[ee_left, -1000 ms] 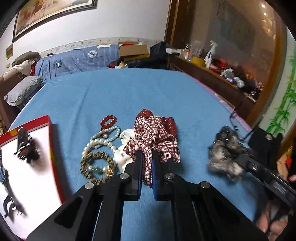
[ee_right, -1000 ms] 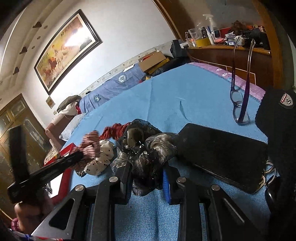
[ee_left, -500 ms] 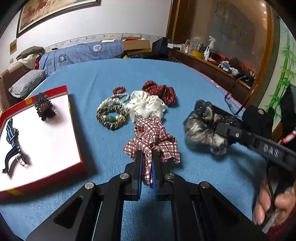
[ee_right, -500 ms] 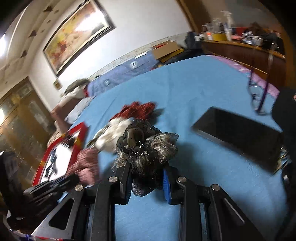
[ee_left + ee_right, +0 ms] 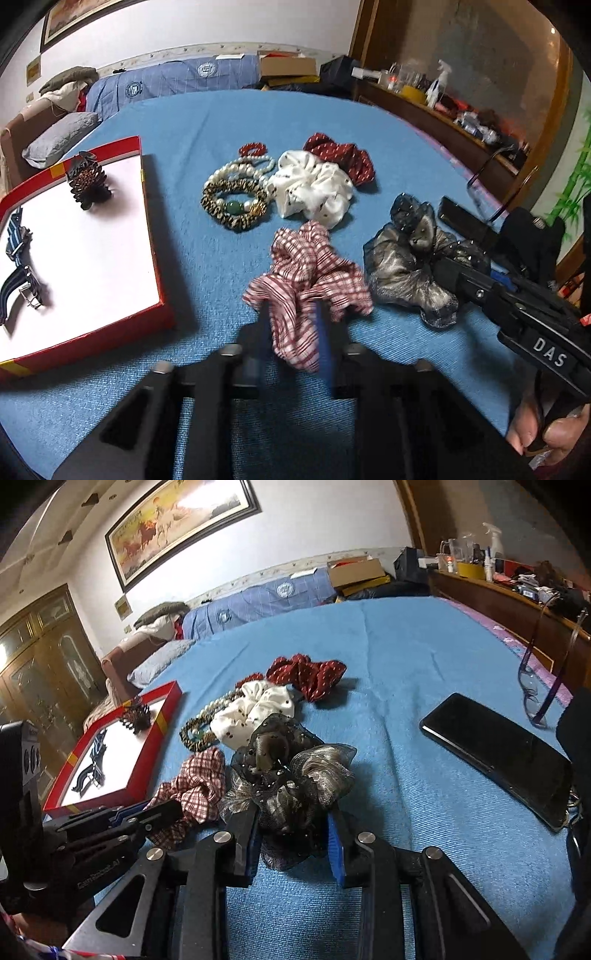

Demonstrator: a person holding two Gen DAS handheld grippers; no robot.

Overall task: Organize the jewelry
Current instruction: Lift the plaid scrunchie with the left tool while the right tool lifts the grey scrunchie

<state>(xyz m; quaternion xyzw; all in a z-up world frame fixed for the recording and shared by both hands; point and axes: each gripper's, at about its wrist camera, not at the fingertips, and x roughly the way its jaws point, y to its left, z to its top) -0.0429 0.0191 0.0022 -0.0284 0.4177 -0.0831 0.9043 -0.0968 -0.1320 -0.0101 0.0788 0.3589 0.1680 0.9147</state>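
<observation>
Left wrist view: red-and-white plaid fabric scrunchie [image 5: 306,269] between the tips of the left gripper [image 5: 291,325], low over the blue bedspread [image 5: 207,122], just right of the shallow red-walled box with white floor [image 5: 110,334]. Left jaws blurred and somewhat apart with cloth filling the gap; cannot tell whether pinched or loose.

Right wrist view: grey-and-black sheer ruffled scrunchie [image 5: 291,779] clamped in the right gripper [image 5: 291,830], jaws held wide by the bulk, close beside the plaid one.

Both scrunchies outside the box. Inside it only a brown spiky hair claw [image 5: 88,182] and striped watch straps [image 5: 18,254]. Beaded bracelet pile [image 5: 234,206], white dotted scrunchie [image 5: 314,188] and dark red dotted scrunchie [image 5: 343,155] loose on the bedspread, so sorting likely far from done.

Risks, judged from here:
- Plaid cloth slipping out short of the box if the left hold is slack; soft fabric, thin bite at one edge.
- Ruffles snagging each other or a finger, given the two grippers side by side; one scrunchie dragged along with the other.
- Low carry catching the box wall and shoving or tipping the box.
- Sheer ruffle compressing and creeping out of the right jaws.
- Right-side swing brushing the black smartphone [image 5: 495,760] or purple-framed glasses [image 5: 535,686].
</observation>
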